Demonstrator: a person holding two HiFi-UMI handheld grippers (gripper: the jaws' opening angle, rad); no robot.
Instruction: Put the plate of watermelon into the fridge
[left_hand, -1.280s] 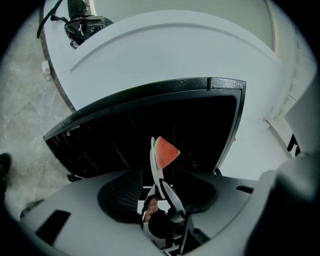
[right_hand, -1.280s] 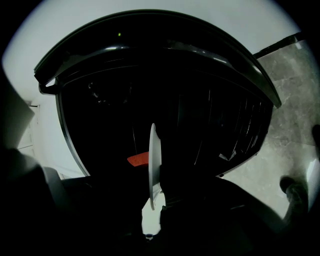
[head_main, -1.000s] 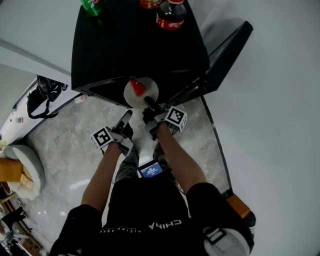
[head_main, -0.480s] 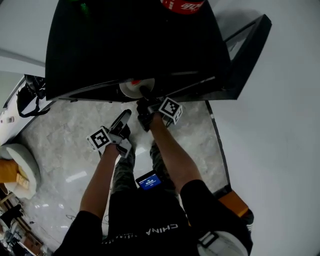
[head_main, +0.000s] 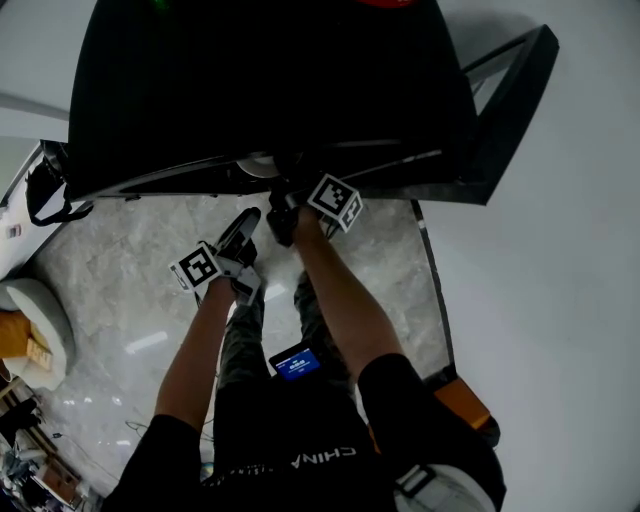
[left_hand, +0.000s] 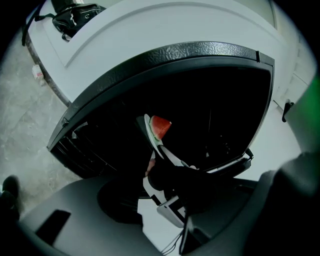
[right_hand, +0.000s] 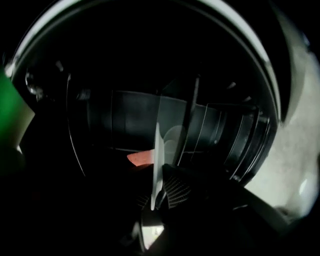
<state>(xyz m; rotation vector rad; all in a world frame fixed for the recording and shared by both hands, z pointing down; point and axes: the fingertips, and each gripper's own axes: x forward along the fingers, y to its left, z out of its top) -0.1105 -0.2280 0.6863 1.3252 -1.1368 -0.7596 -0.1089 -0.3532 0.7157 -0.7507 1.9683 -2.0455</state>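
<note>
My right gripper (head_main: 283, 198) is shut on the rim of a white plate (head_main: 258, 160), which is almost hidden under the front edge of the black fridge (head_main: 270, 80). In the right gripper view the plate (right_hand: 157, 165) stands edge-on between the jaws of that gripper (right_hand: 159, 200), and the red watermelon slice (right_hand: 141, 158) lies on it inside the dark fridge. The left gripper view shows the plate (left_hand: 148, 131) and watermelon (left_hand: 160, 127) at the fridge opening. My left gripper (head_main: 243, 222) hangs lower left of the plate, open and holding nothing.
The fridge door (head_main: 510, 110) stands open to the right. Wire shelves (right_hand: 220, 135) line the fridge interior. A black bag (head_main: 45, 190) rests on a white counter (left_hand: 150, 35) to the left. A beige cushion (head_main: 30, 320) sits on the marble floor (head_main: 130, 270).
The right gripper has carried the plate forward from in front of the fridge to under its top edge, so the plate is nearly hidden in the head view. The left gripper followed slightly.
</note>
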